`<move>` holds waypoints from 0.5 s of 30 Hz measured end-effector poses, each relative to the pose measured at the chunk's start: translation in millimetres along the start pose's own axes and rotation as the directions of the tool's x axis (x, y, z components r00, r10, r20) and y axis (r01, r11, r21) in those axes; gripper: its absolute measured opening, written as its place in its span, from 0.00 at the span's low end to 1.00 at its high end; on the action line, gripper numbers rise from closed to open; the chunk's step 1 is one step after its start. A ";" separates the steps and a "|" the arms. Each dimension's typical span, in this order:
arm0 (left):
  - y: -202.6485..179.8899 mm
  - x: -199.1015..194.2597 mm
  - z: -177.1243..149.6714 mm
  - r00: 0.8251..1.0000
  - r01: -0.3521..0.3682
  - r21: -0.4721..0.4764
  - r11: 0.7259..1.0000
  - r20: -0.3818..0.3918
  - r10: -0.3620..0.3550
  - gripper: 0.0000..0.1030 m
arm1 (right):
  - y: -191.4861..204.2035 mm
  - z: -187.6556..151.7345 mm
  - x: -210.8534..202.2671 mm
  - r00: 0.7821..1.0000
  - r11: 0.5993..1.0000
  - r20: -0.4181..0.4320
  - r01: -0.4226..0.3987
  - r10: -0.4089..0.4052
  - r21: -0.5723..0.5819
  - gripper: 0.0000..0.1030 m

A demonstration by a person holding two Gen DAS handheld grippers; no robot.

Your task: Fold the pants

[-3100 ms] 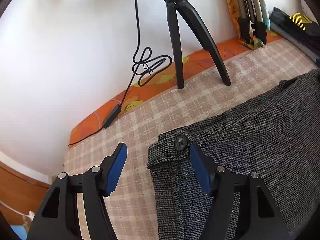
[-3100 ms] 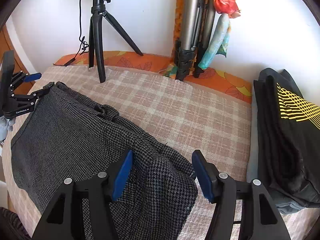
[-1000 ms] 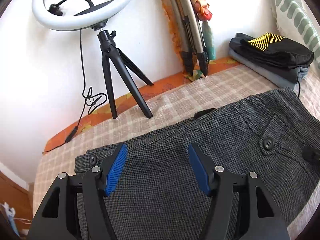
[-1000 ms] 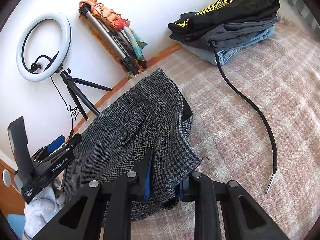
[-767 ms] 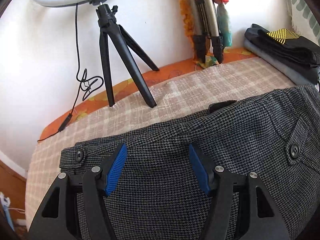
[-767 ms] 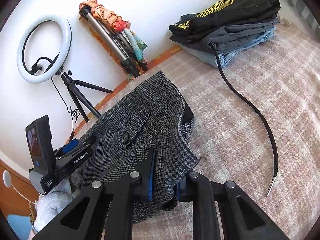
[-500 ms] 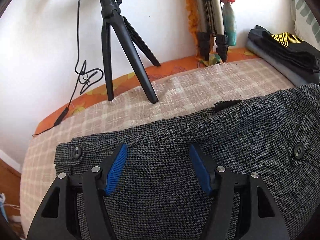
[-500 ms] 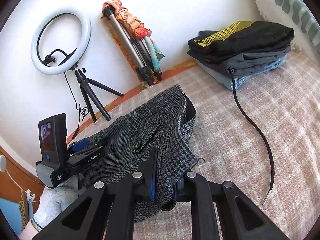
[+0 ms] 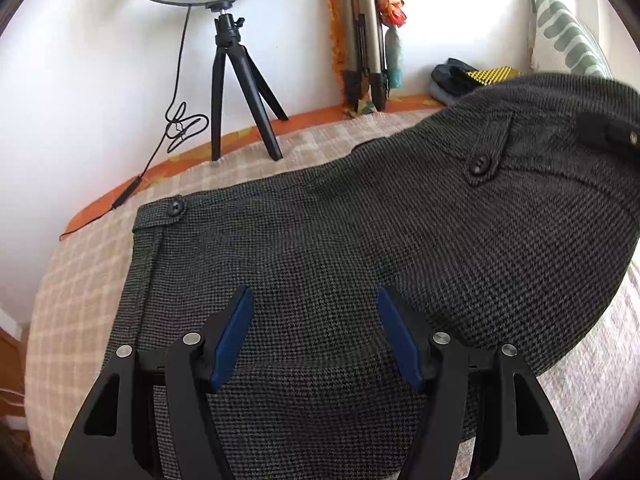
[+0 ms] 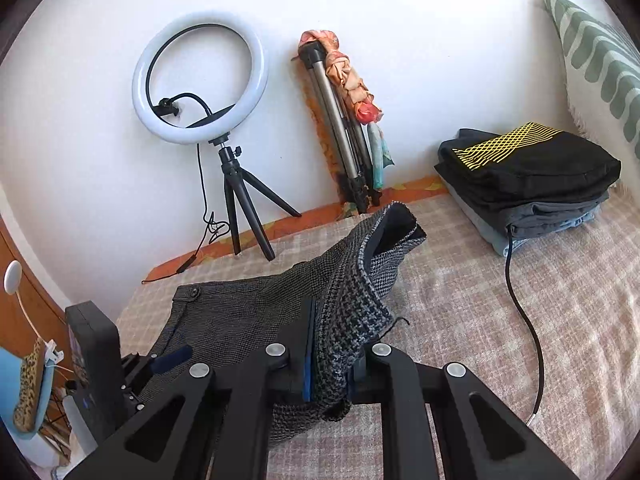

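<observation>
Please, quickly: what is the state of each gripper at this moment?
Left gripper: open, holding nothing, above the pants.
Right gripper: closed on a bunched edge of the pants, lifted off the blanket.

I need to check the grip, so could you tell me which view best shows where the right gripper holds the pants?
The right wrist view: the right gripper is shut on a bunched edge of the pants, lifted off the bed. The left wrist view shows the pants spread under the open left gripper, but only a dark edge of the right one.
</observation>
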State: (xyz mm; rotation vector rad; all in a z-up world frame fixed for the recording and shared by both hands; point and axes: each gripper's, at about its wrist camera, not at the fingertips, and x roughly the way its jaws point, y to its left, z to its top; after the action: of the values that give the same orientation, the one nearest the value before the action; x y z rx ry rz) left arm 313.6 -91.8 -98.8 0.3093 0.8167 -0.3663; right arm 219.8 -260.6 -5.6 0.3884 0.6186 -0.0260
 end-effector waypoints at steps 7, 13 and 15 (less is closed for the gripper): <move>22.9 -7.2 -11.1 0.999 0.034 -0.060 0.998 -0.018 -0.035 0.63 | 33.1 5.7 -6.3 1.000 0.997 0.011 -0.018 0.019 -0.074 0.09; 101.5 -51.8 -25.8 0.999 -0.036 -0.214 0.976 0.024 0.042 0.63 | 77.3 10.4 -7.0 0.998 0.984 0.016 -0.057 0.060 -0.172 0.09; 126.9 -64.4 -36.4 0.995 -0.081 -0.253 0.964 0.028 0.091 0.63 | 94.7 10.1 -4.0 0.997 0.976 0.009 -0.075 0.078 -0.205 0.09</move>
State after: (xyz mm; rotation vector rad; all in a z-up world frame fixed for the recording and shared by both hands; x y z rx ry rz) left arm 304.2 49.0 -57.8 0.0992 0.7982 -0.1835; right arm 235.3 -176.8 37.1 0.2120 0.5830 0.1075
